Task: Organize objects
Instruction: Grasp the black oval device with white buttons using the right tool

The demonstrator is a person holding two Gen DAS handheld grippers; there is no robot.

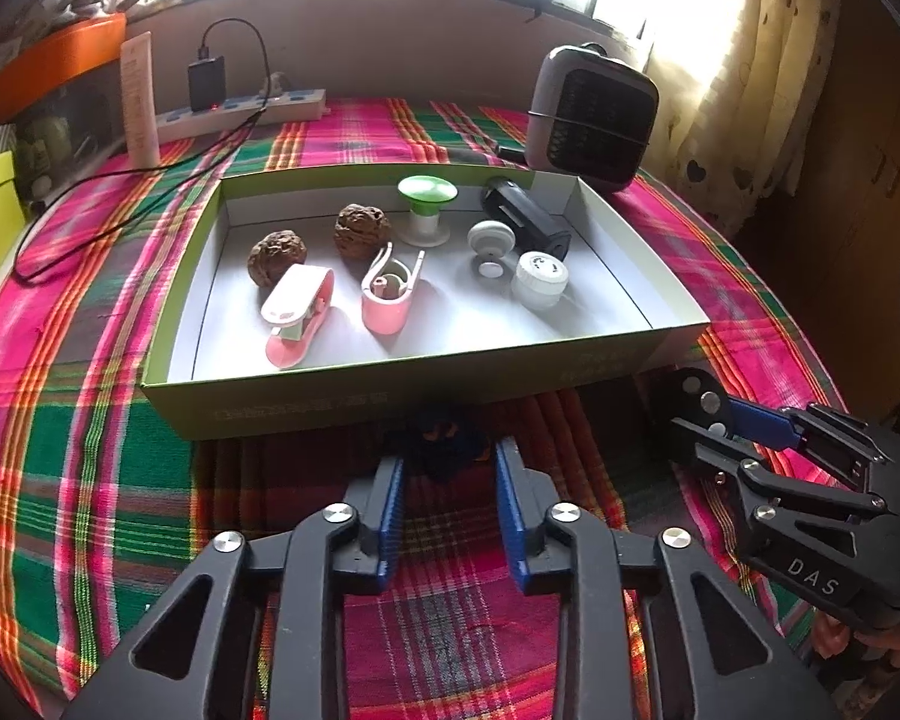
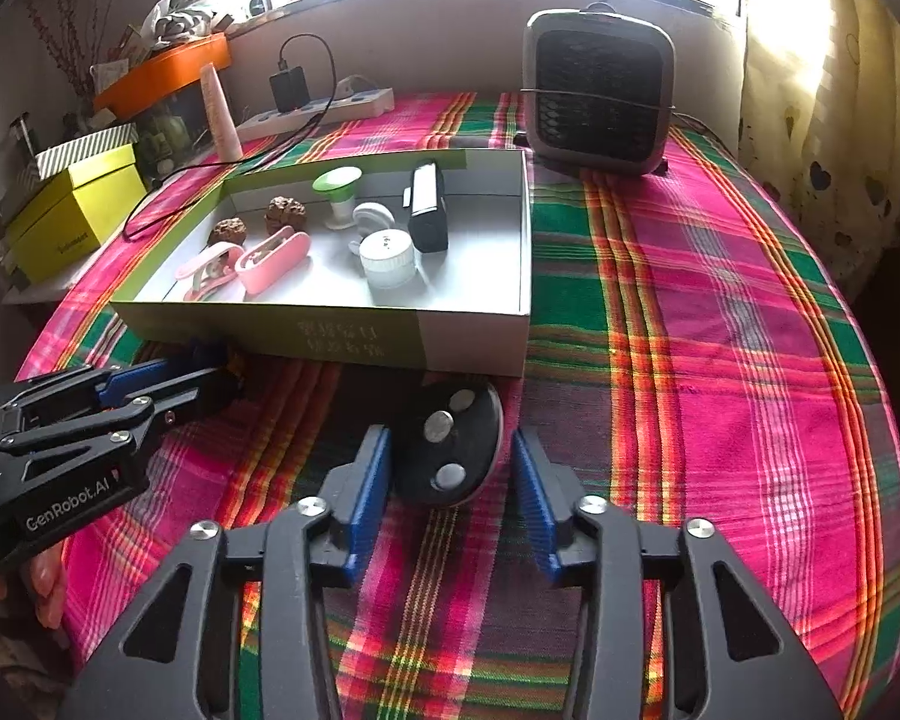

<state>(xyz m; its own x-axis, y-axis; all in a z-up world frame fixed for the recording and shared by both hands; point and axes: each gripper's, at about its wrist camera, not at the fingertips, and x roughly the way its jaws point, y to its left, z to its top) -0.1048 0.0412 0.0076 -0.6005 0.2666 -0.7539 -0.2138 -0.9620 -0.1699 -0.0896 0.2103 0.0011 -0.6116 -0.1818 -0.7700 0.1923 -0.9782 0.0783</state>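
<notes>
Black remote between spread right claw, box just behind, left claw spread.

Right gripper brackets a black three-button remote lying just before the box; left pad touching, right pad clear.

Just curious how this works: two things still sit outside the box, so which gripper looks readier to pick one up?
Probably the right gripper: the black oval remote lies squarely between its fingers. The left gripper only reaches a dark object at its fingertips.
</notes>
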